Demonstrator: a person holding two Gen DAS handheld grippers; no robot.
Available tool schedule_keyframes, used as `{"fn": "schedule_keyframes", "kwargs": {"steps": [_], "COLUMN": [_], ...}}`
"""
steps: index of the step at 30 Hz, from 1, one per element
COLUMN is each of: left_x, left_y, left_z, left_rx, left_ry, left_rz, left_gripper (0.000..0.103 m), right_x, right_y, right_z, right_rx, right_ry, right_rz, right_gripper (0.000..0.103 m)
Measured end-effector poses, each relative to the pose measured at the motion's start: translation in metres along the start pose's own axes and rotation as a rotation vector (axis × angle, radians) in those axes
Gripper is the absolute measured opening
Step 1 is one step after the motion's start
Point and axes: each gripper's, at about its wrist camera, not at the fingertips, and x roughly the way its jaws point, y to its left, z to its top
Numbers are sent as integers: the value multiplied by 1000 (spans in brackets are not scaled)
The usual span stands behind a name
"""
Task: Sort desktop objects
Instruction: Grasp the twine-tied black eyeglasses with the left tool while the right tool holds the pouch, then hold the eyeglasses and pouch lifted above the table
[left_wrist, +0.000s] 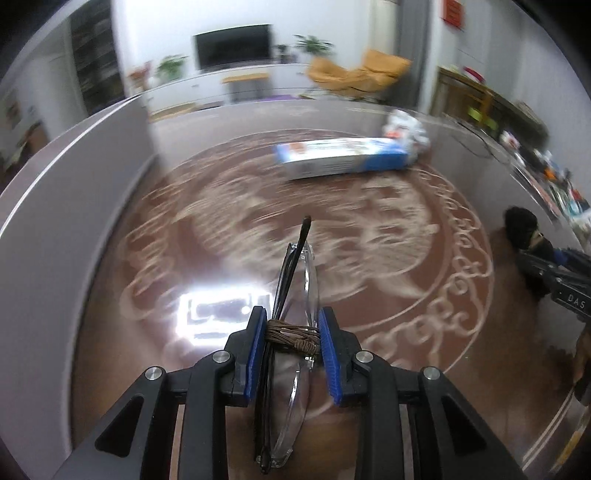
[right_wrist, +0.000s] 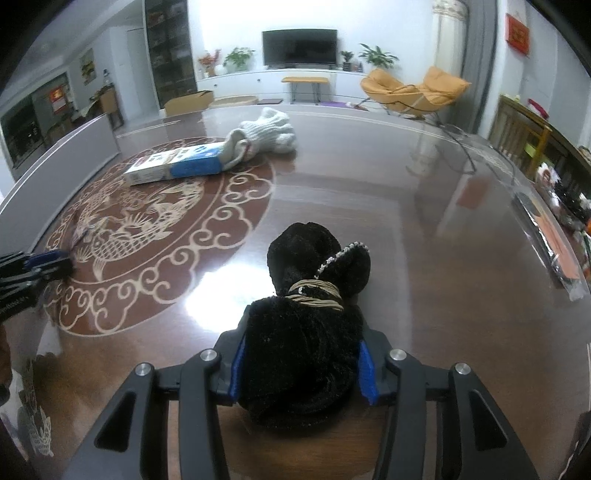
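The left gripper (left_wrist: 291, 341) clenches folded glasses (left_wrist: 291, 332), the right gripper (right_wrist: 301, 363) a black furry bundle (right_wrist: 303, 350); ahead lie a box (right_wrist: 177, 166) and white gloves (right_wrist: 266, 134).

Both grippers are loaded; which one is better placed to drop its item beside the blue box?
Left, probably. Its gripper holds the glasses facing the blue box; the right gripper, gripping the black plush, sits farther off.

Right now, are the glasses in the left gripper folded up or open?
Folded. The glasses have both temple arms lying flat against the lenses, tied with brown cord, and the left gripper pinches the bundle.
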Motion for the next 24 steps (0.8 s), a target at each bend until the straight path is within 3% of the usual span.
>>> {"fn": "schedule_keyframes", "kwargs": {"steps": [2, 7, 9, 11, 13, 21, 24], "left_x": [-3, 0, 1, 1, 3, 3, 4], "left_y": [12, 0, 3, 9, 15, 12, 11], "left_z": [-6, -6, -7, -7, -8, -10, -10], "left_rx": [-22, -19, -28, -59, -80, -60, -56], "left_ry": [-10, -31, -32, -26, -10, 5, 7], "left_rz": [16, 45, 65, 70, 71, 67, 63], "left_gripper": [29, 34, 41, 64, 77, 89, 91], "right_x": [0, 1, 1, 4, 5, 5, 6], "right_y": [1, 2, 3, 4, 3, 3, 4], "right_z": [0, 0, 0, 0, 1, 1, 1], "right_rx": [-4, -8, -12, -13, -6, -5, -9], "right_ry": [0, 3, 5, 11, 16, 16, 22], "right_rz": [2, 8, 12, 6, 10, 12, 8], "right_gripper": [50, 53, 58, 69, 74, 76, 81]}}
